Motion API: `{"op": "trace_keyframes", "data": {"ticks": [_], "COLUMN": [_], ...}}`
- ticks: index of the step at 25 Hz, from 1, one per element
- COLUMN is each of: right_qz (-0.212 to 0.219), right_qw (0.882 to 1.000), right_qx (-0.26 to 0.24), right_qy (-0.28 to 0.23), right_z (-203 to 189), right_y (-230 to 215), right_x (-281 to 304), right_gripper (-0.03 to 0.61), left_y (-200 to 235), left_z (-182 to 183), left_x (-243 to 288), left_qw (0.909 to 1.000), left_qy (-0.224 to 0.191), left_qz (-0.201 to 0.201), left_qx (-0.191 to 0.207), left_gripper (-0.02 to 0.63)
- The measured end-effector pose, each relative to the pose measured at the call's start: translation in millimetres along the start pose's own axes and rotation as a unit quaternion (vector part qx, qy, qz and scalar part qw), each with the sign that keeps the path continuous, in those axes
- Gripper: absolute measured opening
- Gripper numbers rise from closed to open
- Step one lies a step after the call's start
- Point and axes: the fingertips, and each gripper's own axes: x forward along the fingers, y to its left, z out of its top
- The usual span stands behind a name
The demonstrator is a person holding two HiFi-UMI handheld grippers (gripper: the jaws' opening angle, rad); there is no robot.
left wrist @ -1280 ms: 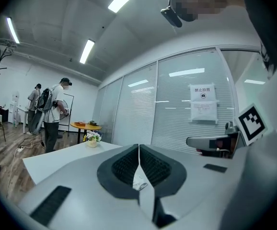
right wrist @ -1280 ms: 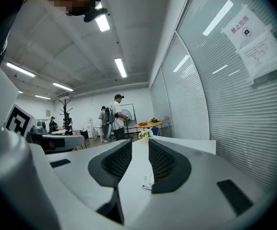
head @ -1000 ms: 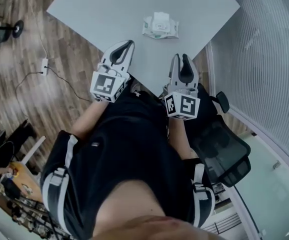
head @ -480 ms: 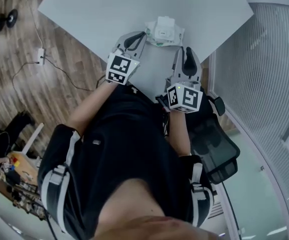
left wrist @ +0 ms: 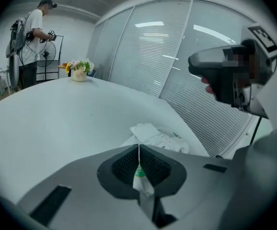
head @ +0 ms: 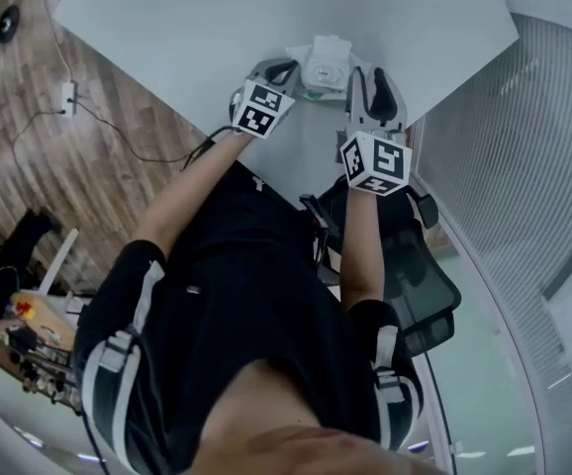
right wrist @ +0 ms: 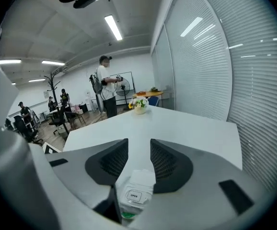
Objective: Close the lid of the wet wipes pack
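The wet wipes pack [head: 323, 66] lies near the white table's [head: 167, 28] near edge, its white lid seemingly raised a little. My left gripper [head: 282, 68] sits at the pack's left side, jaws shut tip to tip with nothing between them. In the left gripper view the pack [left wrist: 156, 136] shows just beyond the left gripper [left wrist: 138, 150]. My right gripper [head: 370, 77] is at the pack's right side, its jaws opening. Seen from the right gripper [right wrist: 139, 150], the pack [right wrist: 136, 191] with its "OPEN" tab lies below the gap, and the pads do not touch it.
A flower pot [right wrist: 140, 104] stands at the table's far end. A person [right wrist: 106, 84] stands beyond it. Blinds on a glass wall [head: 524, 166] run along the right. An office chair [head: 420, 280] is behind me. A power strip [head: 68, 97] lies on the wood floor.
Both grippers have moved forward and down to the pack, the left to its left side and the right to its right. The right jaws now stand wider apart.
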Motion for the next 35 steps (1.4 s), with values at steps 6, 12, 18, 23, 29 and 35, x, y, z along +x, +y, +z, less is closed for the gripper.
{"op": "trace_keyframes", "data": {"ticks": [6, 12, 18, 23, 29, 35], "right_qz": [0.046, 0.173, 0.284, 0.311, 0.373, 0.402], "right_qw": [0.995, 0.954, 0.880, 0.839, 0.791, 0.788], "right_qx": [0.019, 0.000, -0.087, -0.140, -0.154, -0.158], "right_qy": [0.091, 0.244, 0.369, 0.424, 0.459, 0.439], "right_z": [-32.1, -77.2, -116.8, -124.7, -139.4, -114.2], "right_y": [-21.5, -19.6, -15.7, -21.4, -3.5, 4.0], "right_x": [70.0, 124.3, 133.3, 137.3, 136.8, 103.1], "right_gripper": [0.163, 0.161, 0.169, 0.183, 0.175, 0.142], "left_y": [10.3, 7.9, 2.9, -2.5, 13.1, 13.0], "left_z": [-16.4, -18.1, -14.8, -4.7, -19.3, -17.7], "left_x": [13.9, 18.5, 18.8, 14.1, 19.3, 16.3], "left_qw": [0.9991, 0.9988, 0.9987, 0.9988, 0.9985, 0.9988], "left_qy": [0.033, 0.040, 0.037, 0.030, 0.034, 0.031], "left_qz": [-0.015, -0.027, -0.035, -0.038, -0.041, -0.036], "left_qx": [-0.020, -0.010, -0.004, -0.008, -0.008, -0.008], "left_gripper": [0.028, 0.028, 0.028, 0.028, 0.028, 0.028]}}
